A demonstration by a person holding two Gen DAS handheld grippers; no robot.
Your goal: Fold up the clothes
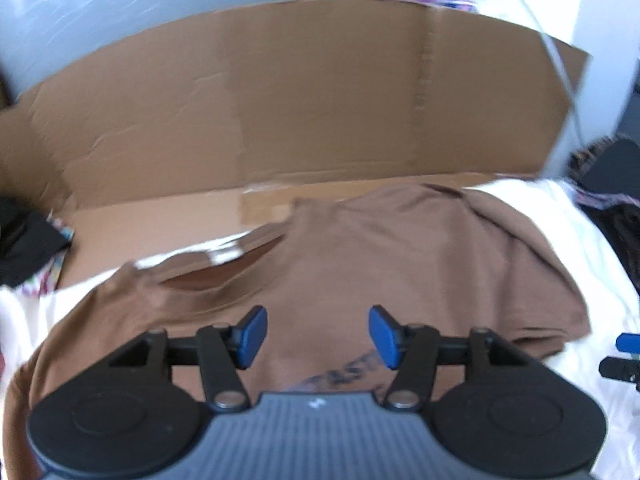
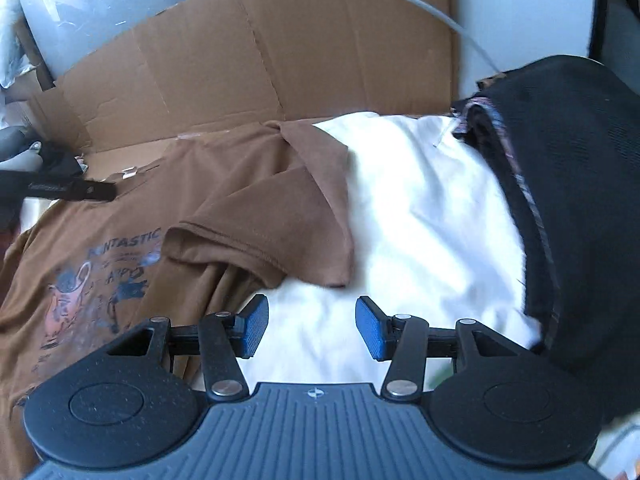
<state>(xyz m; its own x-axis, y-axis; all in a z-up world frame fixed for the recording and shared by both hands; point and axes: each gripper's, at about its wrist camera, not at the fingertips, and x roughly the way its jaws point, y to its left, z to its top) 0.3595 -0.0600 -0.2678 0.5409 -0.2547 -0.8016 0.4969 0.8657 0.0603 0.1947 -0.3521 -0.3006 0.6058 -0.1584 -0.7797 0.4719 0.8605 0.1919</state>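
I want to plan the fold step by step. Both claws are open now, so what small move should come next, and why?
Probably bring the right claw forward and left to the sleeve hem and close on it. The shirt lies print up on the white sheet, its sleeve bunched over the body. Both claws are open and hold nothing; the left claw hovers over the chest.

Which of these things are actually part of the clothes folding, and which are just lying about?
Part of the job:
brown T-shirt, sleeve already turned in
left tool, open above the shirt
right tool, open over the white sheet

Just lying about:
flattened cardboard box behind
black mesh fabric on the right
grey cable
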